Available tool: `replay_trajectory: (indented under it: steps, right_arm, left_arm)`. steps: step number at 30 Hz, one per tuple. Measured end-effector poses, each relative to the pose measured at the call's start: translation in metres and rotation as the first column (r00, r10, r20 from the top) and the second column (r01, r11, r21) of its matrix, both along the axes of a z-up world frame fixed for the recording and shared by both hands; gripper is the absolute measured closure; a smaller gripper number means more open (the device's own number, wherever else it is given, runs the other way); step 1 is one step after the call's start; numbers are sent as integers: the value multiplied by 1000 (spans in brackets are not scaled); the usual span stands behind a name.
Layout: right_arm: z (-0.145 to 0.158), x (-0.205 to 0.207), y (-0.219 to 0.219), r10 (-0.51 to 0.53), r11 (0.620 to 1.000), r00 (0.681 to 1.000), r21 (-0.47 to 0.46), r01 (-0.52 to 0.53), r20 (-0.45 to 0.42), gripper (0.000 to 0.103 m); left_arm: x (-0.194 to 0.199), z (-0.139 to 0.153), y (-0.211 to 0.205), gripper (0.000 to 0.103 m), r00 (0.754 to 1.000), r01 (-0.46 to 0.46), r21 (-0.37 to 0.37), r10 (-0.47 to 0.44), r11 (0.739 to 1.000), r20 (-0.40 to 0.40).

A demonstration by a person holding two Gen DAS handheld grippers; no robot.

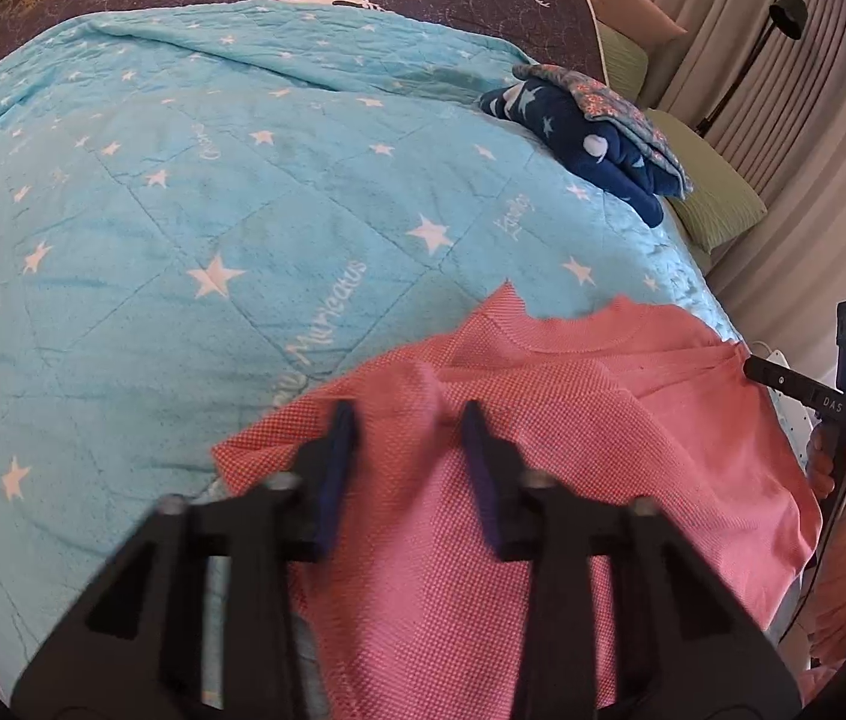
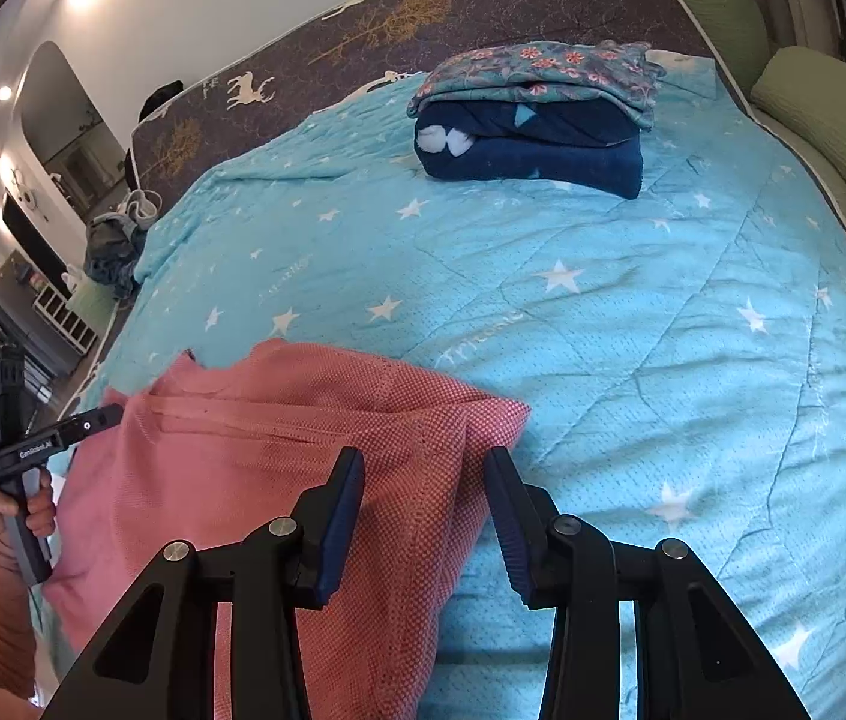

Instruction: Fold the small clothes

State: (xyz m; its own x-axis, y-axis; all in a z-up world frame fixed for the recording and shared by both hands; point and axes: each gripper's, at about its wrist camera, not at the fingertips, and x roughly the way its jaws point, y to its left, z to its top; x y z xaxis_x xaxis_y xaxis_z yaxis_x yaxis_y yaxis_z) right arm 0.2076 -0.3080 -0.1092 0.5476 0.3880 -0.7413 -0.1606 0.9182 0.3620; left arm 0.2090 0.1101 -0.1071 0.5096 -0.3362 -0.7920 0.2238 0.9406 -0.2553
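On the bed, at its near edge, I am working both tongs over a pink knit garment point(image 1: 543, 420). My left tongs point(image 1: 408, 420) are standing partly spread with a raised ridge of the cloth between the pads, not visibly pinched; my right tongs point(image 2: 426, 468) are likewise partly spread, straddling the garment's folded right corner point(image 2: 483, 420) without pressing it. The garment is lying on a turquoise star-print quilt point(image 2: 633, 300), well apart from a stack of folded clothes point(image 2: 534, 120) farther up the bed. I am judging the fabric light, soft and limp, likely to sag and bunch, so I am favouring holds at corners and the seamed edges rather than mid-panel.
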Motion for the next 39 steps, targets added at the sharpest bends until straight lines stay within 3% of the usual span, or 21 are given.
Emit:
replay_trajectory:
  steps: [1,2,13,20,25,30,34,39]
  right_arm:
    - [0,1,2,5,1000,1000,-10,-5,-1,86]
    - [0,1,5,8,999,1000,-33,-8,-1,97]
    - [57,-24,16,7,990,987,-143,16,161,96]
    - [28,-11,6,-69,985,996,-157,78,64,85]
    - [31,-17,3,-31,991,996,-124,41,79,85]
    - [25,-9,20,24,982,998,-187,-11,65,71]
    - [13,-1,27,27,977,998,-214,-15,51,71]
    - [13,-4,39,40,947,994,-320,-6,101,71]
  left_arm:
    - [0,1,1,91,1000,-3,-2,3,1000,0]
    - [-2,4,2,91,1000,-9,-15,9,1000,6]
    - [-27,63,-3,95,979,15,10,-17,1000,203]
    - [-14,35,-5,94,992,4,45,-9,999,129]
    - [-11,20,-1,94,996,-16,21,14,1000,92]
    - [-11,19,-3,94,996,-12,27,10,1000,89]
    - [-11,18,-1,94,996,-13,28,10,1000,85]
    - [-10,17,-2,94,996,-10,30,8,999,84]
